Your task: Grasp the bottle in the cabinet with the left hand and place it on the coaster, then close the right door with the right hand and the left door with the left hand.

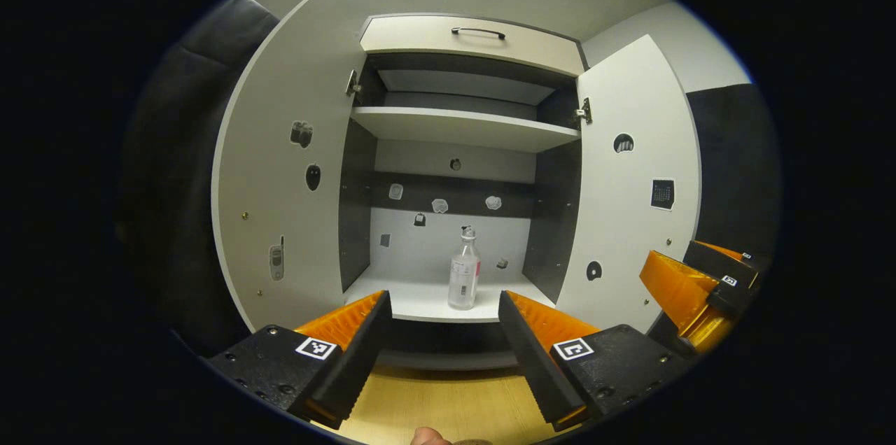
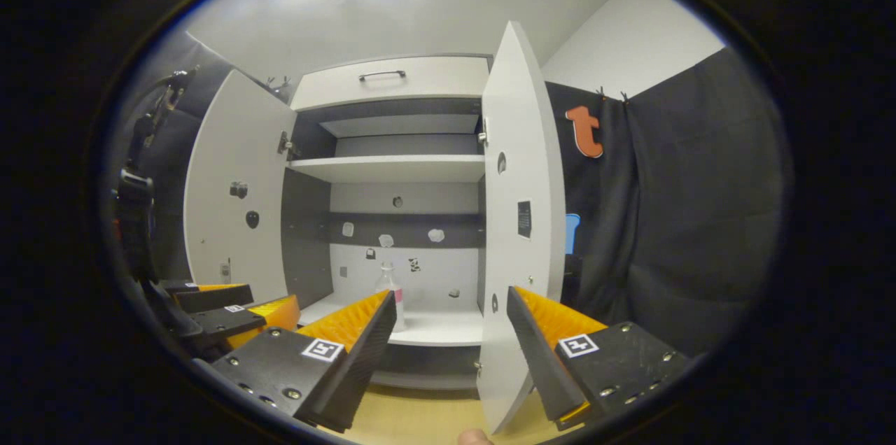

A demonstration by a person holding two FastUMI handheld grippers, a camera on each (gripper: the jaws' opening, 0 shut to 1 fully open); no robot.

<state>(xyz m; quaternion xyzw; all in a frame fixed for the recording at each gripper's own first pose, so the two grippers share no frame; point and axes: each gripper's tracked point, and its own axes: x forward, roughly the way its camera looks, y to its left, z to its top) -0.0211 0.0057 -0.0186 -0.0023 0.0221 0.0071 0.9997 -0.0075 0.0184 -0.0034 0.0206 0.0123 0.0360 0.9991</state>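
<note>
1. the clear plastic bottle (image 1: 464, 270) with a pale cap stands upright on the bottom shelf (image 1: 420, 301) of the open white cabinet (image 1: 462, 130), near that shelf's front edge and a little right of its middle.
2. in the left gripper view the left gripper (image 1: 442, 333) looks straight into the cabinet; the bottle lies dead ahead, framed in the gap between its orange-and-black jaws, which are spread wide and hold nothing.
3. the bottle's long axis is vertical, so the jaws, set side by side, would meet it across its body; i judge the next move to be a plain forward reach, with the bottle not yet within the jaws.
4. the left gripper looks the better lined up of the two; the right gripper (image 2: 448, 333) faces the edge of the right door (image 2: 521, 221), and the bottle (image 2: 389, 291) sits left of that door, partly hidden behind the right gripper's own left jaw.
5. the right gripper's jaws are also released and hold nothing.
6. the bottle looks mostly see-through, with a narrow neck and a paper label around its lower body; its contents cannot be told.
7. both doors, the left door (image 1: 287, 172) included, stand swung open beside the shelf, and pale wood counter (image 1: 434, 403) lies below the cabinet.
</note>
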